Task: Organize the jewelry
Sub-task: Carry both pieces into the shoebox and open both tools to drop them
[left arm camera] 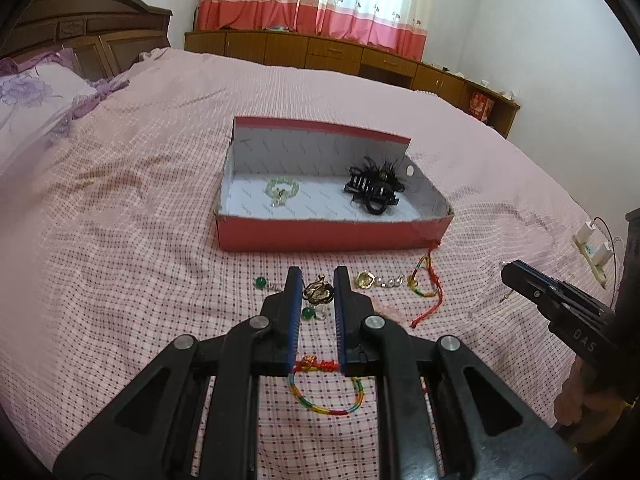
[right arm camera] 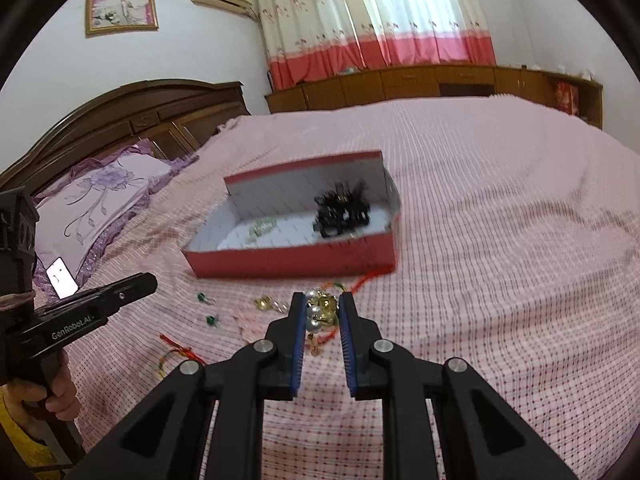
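Brooch (left arm camera: 318,294), gold, lies on the bedspread (left arm camera: 132,216) between my spread left tongs (left arm camera: 317,280), short of the red box (left arm camera: 336,236); my right tongs (right arm camera: 322,305), likewise spread, bracket the pearl piece (right arm camera: 320,312); I should close squarely, low, before lifting.

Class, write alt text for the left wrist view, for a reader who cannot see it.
An open left gripper frames a gold brooch on a pink checked bedspread, with other jewelry scattered beside it. Beyond lies an open red box holding a pale green bracelet and a black hair clip. The right gripper enters from the right.
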A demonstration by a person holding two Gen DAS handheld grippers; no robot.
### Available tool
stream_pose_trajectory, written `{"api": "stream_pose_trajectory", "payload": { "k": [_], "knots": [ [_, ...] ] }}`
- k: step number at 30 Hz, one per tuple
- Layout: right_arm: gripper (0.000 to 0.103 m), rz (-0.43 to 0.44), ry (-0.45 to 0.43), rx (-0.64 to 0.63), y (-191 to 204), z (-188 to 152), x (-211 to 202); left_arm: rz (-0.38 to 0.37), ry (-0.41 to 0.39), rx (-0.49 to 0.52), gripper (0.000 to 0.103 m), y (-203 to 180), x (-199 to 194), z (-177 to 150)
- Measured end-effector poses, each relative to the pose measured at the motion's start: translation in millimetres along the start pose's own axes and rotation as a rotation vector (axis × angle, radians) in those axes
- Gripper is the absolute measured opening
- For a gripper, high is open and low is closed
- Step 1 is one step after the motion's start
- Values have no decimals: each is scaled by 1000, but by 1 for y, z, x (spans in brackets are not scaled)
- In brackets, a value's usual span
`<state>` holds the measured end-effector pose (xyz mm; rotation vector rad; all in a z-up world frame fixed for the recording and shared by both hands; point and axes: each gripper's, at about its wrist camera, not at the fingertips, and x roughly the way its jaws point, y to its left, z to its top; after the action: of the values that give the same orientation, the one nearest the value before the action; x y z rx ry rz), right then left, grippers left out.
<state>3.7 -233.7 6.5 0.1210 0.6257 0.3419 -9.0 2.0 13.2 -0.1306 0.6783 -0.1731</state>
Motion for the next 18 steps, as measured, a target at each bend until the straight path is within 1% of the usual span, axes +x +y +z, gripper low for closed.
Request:
{"api": "stream_pose_trajectory", "payload": {
  "k": [10, 18],
  "knots": [
    [18, 25, -68, -18, 11, 24, -3, 2, -67, 29, 7, -8, -3, 27],
    [18, 31, -120, -17, 12, 53, 11, 6, -119, 35, 7, -11, 9, 55]
  ]
}}
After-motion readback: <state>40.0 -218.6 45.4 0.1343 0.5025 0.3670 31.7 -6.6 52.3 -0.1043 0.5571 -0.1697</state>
